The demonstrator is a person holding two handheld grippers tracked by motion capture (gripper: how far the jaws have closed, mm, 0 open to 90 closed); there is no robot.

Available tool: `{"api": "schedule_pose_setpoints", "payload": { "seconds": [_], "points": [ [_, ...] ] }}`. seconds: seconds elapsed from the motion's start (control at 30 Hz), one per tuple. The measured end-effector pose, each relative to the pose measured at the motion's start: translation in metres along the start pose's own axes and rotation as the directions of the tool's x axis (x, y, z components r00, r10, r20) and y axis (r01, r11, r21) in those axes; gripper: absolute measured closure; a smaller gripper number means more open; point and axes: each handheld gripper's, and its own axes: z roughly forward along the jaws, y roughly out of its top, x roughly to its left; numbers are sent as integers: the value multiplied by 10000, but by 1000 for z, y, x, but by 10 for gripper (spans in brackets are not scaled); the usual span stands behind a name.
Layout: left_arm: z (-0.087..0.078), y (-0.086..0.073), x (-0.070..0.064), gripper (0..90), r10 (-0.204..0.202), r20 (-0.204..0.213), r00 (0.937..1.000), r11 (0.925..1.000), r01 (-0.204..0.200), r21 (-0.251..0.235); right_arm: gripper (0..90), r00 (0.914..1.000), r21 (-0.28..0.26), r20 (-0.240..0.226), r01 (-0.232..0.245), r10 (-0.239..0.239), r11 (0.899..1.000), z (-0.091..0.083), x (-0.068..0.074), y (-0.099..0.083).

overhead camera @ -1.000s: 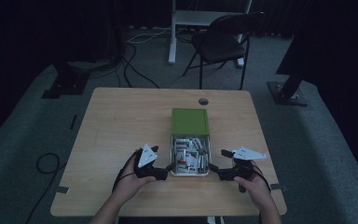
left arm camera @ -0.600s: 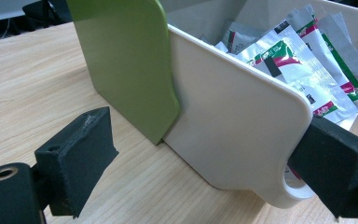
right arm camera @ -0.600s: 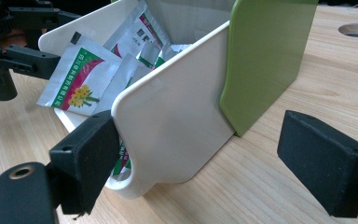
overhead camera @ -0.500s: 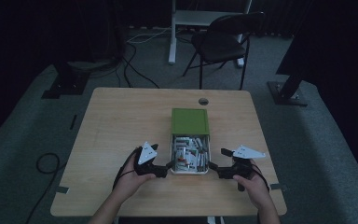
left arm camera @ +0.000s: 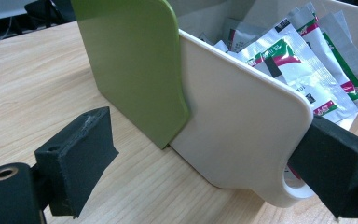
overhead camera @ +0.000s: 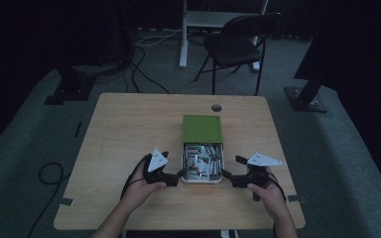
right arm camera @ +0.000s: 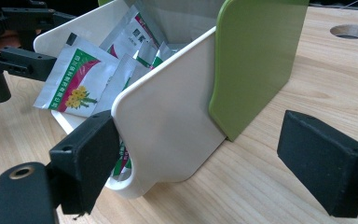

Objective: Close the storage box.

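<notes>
A box stands at the table's near middle: a green sleeve with a white drawer slid out toward me, holding several printed sachets. My left gripper is at the drawer's near left corner, open. In the left gripper view the drawer's white side wall stands between the jaws of the left gripper. My right gripper is open at the near right corner. The right gripper likewise straddles the drawer's wall, with the green sleeve beyond it.
The wooden table has a round cable hole behind the box. A black chair and a white desk frame stand past the far edge. Cables lie on the floor at left.
Both grippers have edged slightly inward to the drawer's near corners. The box has not visibly moved.
</notes>
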Motion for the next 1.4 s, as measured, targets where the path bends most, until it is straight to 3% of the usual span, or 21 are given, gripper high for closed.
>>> {"api": "schedule_pose_setpoints", "payload": {
  "seconds": [0.77,1.4],
  "points": [
    [6,7,6,100,-41,-160,9999,10000,41,6,129,9994,-110,278,-180,183,9998,5,-5,6],
    [10,10,12,100,-319,-307,9990,9995,318,-40,128,9975,-311,513,-466,482,9984,10,-7,8]
  ]
}}
